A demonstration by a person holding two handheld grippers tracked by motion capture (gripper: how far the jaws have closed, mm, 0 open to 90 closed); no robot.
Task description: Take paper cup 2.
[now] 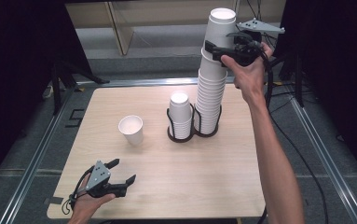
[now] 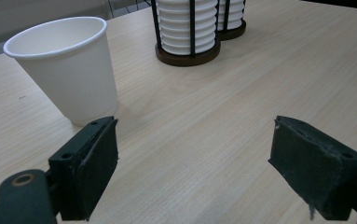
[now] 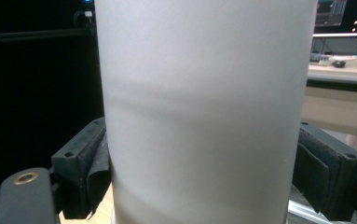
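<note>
A tall stack of white paper cups rises from the right slot of a black wire holder. A shorter stack fills the left slot. My right gripper is shut on the topmost cup, one pad on each side of its wall. That cup stands high out of the one below. A single white cup stands upright on the table, left of the holder. My left gripper rests low near the front left, open, with nothing between its jaws.
The light wooden table has metal rails along both sides. Black stands and cables sit beyond the table's back corners. A shelf unit stands behind the table. My right forearm crosses the table's right side.
</note>
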